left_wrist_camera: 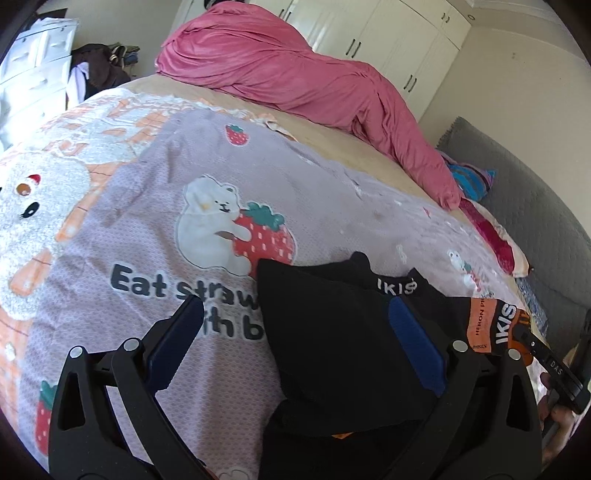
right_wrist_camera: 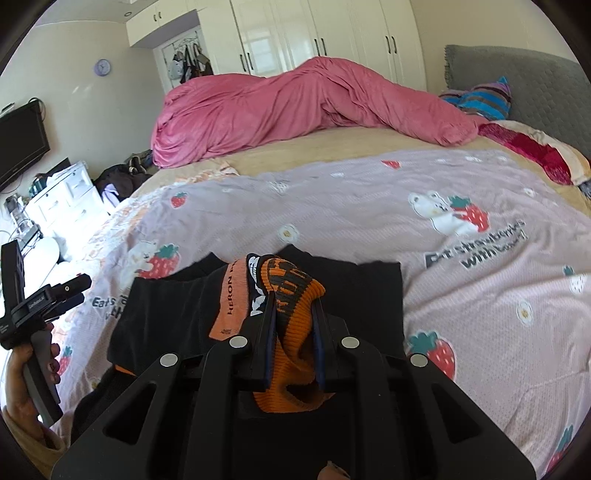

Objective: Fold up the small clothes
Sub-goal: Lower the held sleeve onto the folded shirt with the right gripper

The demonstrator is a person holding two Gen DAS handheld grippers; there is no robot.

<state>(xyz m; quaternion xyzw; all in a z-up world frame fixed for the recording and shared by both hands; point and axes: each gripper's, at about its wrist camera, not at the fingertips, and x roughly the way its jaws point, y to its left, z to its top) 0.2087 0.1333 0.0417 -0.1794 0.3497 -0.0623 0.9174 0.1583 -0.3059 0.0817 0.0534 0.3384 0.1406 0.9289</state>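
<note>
A small black garment [left_wrist_camera: 332, 332] with an orange waistband [left_wrist_camera: 480, 325] lies on the lilac strawberry-print bedsheet [left_wrist_camera: 147, 229]. My left gripper [left_wrist_camera: 295, 314] is open, its jaws wide; the right finger rests over the garment's black fabric, the left finger over the sheet. In the right wrist view my right gripper [right_wrist_camera: 293, 299] is shut on the orange waistband [right_wrist_camera: 291, 291], pinching a bunched fold of it above the black garment [right_wrist_camera: 177, 314]. The left gripper's body [right_wrist_camera: 40, 299] shows in a hand at the far left.
A heaped pink duvet [right_wrist_camera: 295, 107] lies across the far side of the bed. A striped pillow [right_wrist_camera: 480, 98] and grey headboard [right_wrist_camera: 524, 81] stand at the right. White wardrobes [right_wrist_camera: 314, 33], white drawers [right_wrist_camera: 62, 199] and a TV [right_wrist_camera: 20, 140] line the walls.
</note>
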